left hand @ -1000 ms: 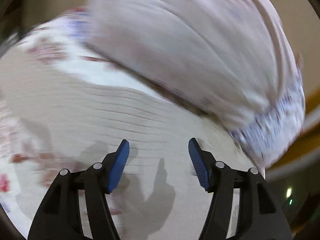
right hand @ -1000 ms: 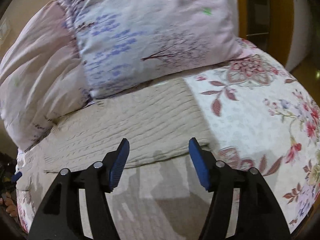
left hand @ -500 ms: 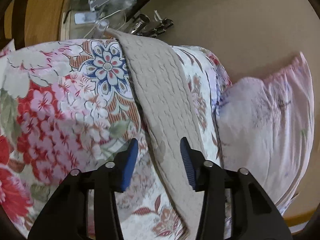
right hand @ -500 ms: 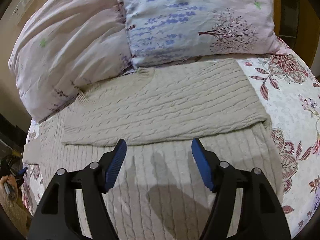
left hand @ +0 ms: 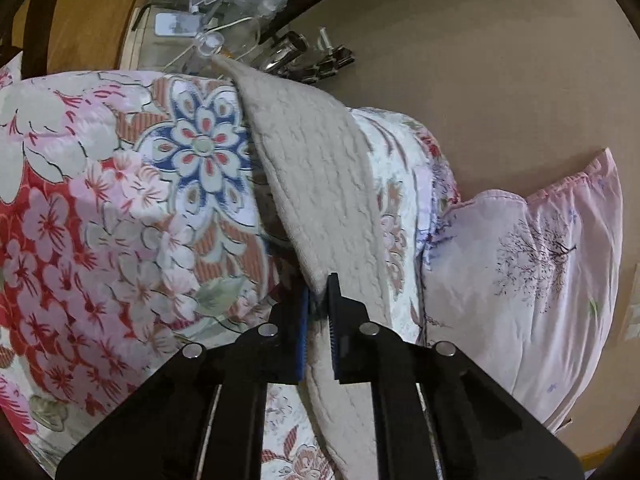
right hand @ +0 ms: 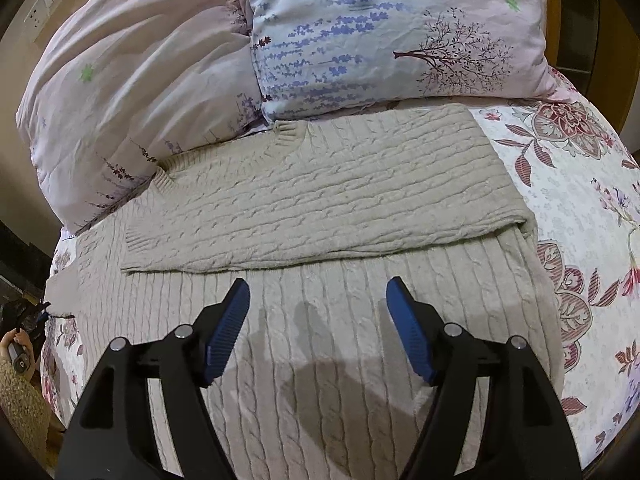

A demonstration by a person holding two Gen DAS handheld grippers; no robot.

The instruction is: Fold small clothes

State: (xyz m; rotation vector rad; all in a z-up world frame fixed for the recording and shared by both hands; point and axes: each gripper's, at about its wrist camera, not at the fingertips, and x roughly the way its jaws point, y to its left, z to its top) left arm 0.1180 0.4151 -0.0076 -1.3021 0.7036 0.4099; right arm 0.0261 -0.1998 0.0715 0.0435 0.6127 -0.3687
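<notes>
A beige cable-knit sweater (right hand: 320,208) lies flat on the bed, its far sleeve folded across the body. My right gripper (right hand: 318,300) hovers open and empty above the sweater's near half. In the left wrist view my left gripper (left hand: 317,294) is shut on the edge of the sweater (left hand: 316,184), a long beige strip running away over the bedspread toward the bed's end. The left gripper also shows small at the left edge of the right wrist view (right hand: 40,308), at the sweater's left end.
A floral bedspread (right hand: 576,208) covers the bed. Two pink printed pillows (right hand: 380,32) lie just beyond the sweater. A floral quilt (left hand: 100,220) bulges left of the left gripper. A side table with clutter (left hand: 240,28) stands past the bed's end, by a beige wall.
My left gripper swung from the pillows to the sweater's edge and closed on it. My right gripper pulled back slightly and stayed open.
</notes>
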